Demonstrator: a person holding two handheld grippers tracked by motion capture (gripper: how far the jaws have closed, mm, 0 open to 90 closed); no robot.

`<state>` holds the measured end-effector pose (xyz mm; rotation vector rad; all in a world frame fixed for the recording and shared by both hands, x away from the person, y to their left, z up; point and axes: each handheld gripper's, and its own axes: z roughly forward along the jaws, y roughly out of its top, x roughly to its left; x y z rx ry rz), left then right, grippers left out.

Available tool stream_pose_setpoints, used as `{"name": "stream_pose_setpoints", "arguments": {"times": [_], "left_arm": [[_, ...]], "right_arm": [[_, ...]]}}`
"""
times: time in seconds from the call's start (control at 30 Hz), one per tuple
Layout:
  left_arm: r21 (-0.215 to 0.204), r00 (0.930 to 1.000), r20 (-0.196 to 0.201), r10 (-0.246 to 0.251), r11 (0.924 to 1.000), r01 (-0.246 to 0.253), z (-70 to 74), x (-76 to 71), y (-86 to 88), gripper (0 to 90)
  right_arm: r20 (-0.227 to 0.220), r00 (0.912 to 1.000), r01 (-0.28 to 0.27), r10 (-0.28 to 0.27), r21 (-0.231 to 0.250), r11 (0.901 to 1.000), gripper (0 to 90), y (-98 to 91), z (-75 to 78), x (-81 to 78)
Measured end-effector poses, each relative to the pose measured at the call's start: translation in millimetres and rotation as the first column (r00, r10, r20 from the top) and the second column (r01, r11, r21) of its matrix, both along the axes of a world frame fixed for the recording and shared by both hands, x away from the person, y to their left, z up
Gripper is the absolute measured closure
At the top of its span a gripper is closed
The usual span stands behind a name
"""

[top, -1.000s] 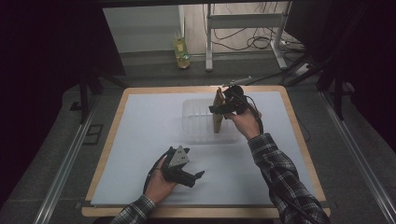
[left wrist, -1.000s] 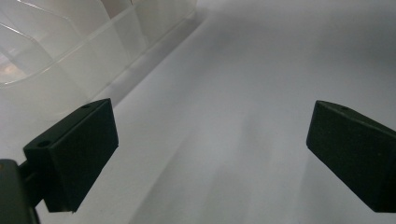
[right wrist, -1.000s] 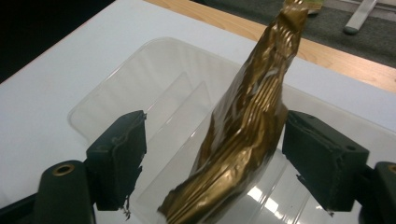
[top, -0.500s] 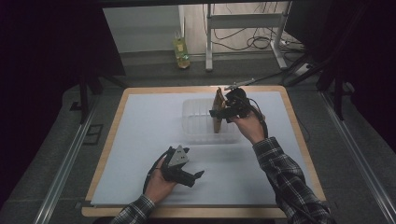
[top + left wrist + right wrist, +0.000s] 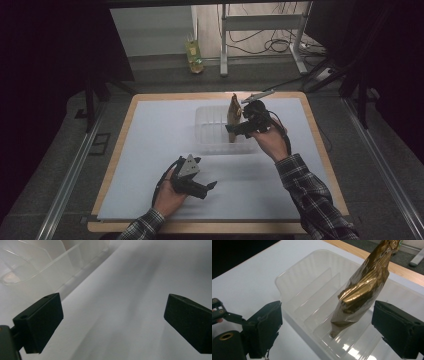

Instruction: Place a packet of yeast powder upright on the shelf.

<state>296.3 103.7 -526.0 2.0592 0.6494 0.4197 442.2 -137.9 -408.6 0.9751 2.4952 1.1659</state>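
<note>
A gold foil packet [image 5: 362, 293] stands tilted in a slot of a clear ridged tray [image 5: 312, 297] at the far middle of the white desk [image 5: 150, 145]. The right gripper [image 5: 327, 327] is released, jaws wide either side of the packet. The left gripper [image 5: 202, 187], also spread wide, rests near the desk's front.

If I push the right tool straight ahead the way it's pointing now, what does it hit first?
Most likely the gold foil packet, which stands tilted in the clear ribbed tray between the right tool's open jaws. Depth is unclear; the tray's near rim might touch first.
</note>
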Motion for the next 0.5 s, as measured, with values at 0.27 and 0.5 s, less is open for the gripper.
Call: {"name": "stream_pose_setpoints", "arguments": {"times": [0.27,0.5], "left_arm": [[-0.005,1.0,0.001,0.0,1.0,0.0,0.3,-0.1,0.5,2.2],[-0.006,1.0,-0.001,-0.001,1.0,0.001,0.5,0.0,0.9,2.2]], "right_arm": [[0.002,0.9998,-0.017,0.017,0.013,0.9998,9.0,-7.1,-4.1,-9.6],[0.003,0.9988,-0.049,0.049,0.005,0.9988,7.2,-13.6,-12.2,-17.3]]}}
